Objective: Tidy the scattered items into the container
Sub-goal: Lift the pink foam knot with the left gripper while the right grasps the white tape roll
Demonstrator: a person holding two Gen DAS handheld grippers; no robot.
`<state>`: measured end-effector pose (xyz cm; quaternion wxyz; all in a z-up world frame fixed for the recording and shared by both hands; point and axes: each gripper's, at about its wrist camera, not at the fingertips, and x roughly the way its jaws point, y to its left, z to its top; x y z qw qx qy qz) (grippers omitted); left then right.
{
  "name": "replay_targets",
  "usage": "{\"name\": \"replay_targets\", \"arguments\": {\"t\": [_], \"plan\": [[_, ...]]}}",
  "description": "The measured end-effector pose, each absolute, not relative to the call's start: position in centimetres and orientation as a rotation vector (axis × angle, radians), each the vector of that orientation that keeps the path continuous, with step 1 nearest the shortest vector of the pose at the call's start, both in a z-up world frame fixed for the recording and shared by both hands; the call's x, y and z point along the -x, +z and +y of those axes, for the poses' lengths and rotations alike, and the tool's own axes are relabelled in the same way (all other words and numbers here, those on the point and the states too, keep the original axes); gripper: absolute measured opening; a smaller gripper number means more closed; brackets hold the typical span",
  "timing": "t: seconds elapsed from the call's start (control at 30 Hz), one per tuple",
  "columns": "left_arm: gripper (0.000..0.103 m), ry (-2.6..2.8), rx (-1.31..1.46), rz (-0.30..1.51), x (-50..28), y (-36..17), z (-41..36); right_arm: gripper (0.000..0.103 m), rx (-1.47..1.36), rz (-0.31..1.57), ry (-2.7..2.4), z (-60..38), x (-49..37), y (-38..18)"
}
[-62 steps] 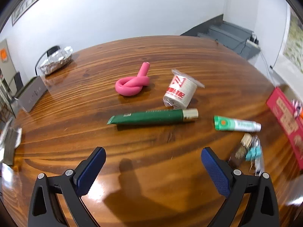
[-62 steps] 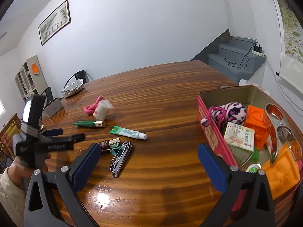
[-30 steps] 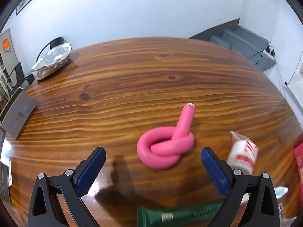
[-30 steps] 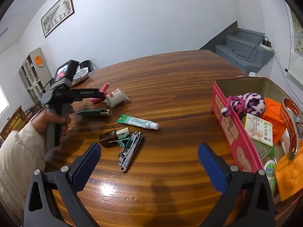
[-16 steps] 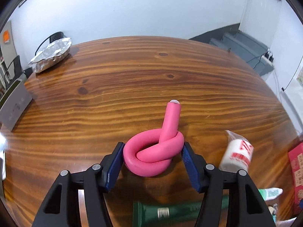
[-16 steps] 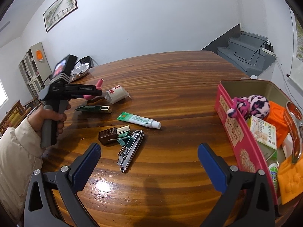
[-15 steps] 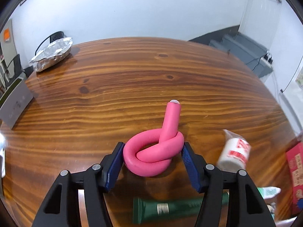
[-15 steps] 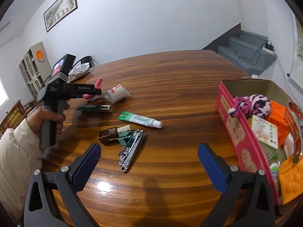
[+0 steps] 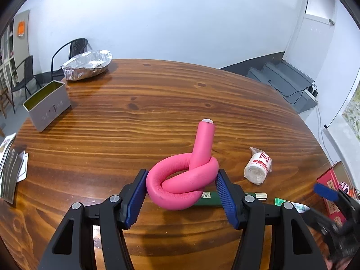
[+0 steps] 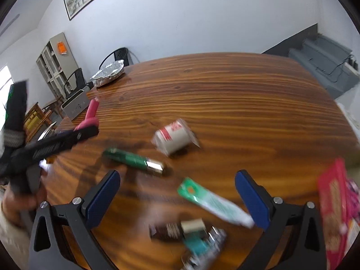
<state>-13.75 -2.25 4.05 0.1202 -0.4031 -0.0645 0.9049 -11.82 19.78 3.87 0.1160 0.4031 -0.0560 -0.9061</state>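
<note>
Only a large red letter "Z" reads on the plastic-wrapped white roll (image 9: 258, 168), at three o'clock from the camera's centre; the red characters beneath it are illegible.

Black left gripper (image 9: 182, 196) frame, ribbed blue pads, silver screws, right gripper (image 10: 177, 199) alike, cream sleeve (image 10: 9, 236)

My left view is sharp and evenly lit, with soft glare on the table (image 9: 157, 103) and a shadow along the bottom. My right view smears below centre; both bend, darkening at corners.
</note>
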Motion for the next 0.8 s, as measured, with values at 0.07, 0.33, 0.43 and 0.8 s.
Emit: {"name": "replay_targets", "arguments": {"t": [0.07,0.33,0.43,0.8], "plan": [[0.062,2.647,1.176,-0.202,13.8,4.1,-2.6,0.102,-1.194,-0.120,-2.632,18.5,13.7,3.5],[0.062,2.637,1.214,-0.232,14.4,3.3,-3.1,0.098,-1.277,0.101,-2.617,16.5,19.2,1.6],[0.062,2.630,1.224,-0.224,14.4,3.0,-3.0,0.059,-1.393,0.094,-2.563,17.2,20.5,0.4],[0.062,2.617,1.210,-0.210,14.0,3.2,-2.2,0.048,-1.275,0.023,-2.641,19.5,15.2,3.6]]}}
